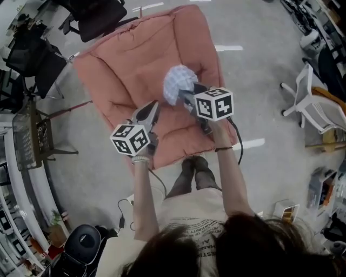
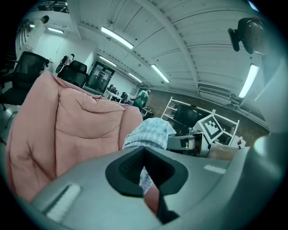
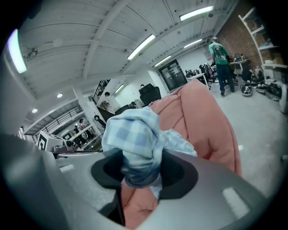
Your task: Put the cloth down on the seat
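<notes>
A bunched light-blue checked cloth (image 1: 179, 81) hangs over the pink padded seat (image 1: 130, 70), and my right gripper (image 1: 185, 97) is shut on it. In the right gripper view the cloth (image 3: 135, 134) bulges up and out between the black pads of the right gripper (image 3: 139, 173), with the seat (image 3: 202, 121) behind it. My left gripper (image 1: 153, 107) is beside it to the left, over the seat's front part, jaws together and holding nothing. From the left gripper (image 2: 145, 157) I see the cloth (image 2: 150, 132) just ahead and the seat's back (image 2: 76, 130) to the left.
Black office chairs (image 1: 94, 16) stand behind the seat, and a white chair (image 1: 311, 103) is at the right. A wire rack (image 1: 30, 135) stands at the left. The person's legs (image 1: 192, 173) are at the seat's front edge. A person in green (image 3: 220, 54) stands far off.
</notes>
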The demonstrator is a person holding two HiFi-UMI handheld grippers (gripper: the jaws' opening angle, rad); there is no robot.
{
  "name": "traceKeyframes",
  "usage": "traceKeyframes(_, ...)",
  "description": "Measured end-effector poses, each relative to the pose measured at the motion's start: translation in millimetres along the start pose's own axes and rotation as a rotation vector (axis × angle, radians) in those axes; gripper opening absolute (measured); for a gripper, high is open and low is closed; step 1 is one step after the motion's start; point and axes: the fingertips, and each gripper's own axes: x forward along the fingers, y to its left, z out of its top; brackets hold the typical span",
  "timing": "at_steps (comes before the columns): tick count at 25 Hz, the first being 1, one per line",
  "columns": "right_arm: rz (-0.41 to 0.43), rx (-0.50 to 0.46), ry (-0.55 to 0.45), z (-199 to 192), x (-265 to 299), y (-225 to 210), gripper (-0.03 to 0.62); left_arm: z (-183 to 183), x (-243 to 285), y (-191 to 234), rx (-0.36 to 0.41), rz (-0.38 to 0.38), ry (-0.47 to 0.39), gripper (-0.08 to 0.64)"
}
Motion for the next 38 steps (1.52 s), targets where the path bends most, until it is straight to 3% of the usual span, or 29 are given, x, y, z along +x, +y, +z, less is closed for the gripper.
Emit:
traceKeyframes(19, 0.003, -0.026, 0.225, -89.7, 114.8, -95.4, 0.187, -90.1, 82.6, 92.5, -0.119, 0.050, 0.121, -0.002)
traceKeyframes(31, -0.015, 0.007, 0.312, -121.6, 154.2, -114.0, 0.189, -119.6, 99.7, 123.9, -0.172, 0.058, 0.162, -0.002)
traceKeyframes(38, -0.023, -0.027, 0.371, -141.2, 169.6, -116.1, 0.190, -140.2, 102.1, 130.4, -0.207, 0.070, 0.198, -0.002)
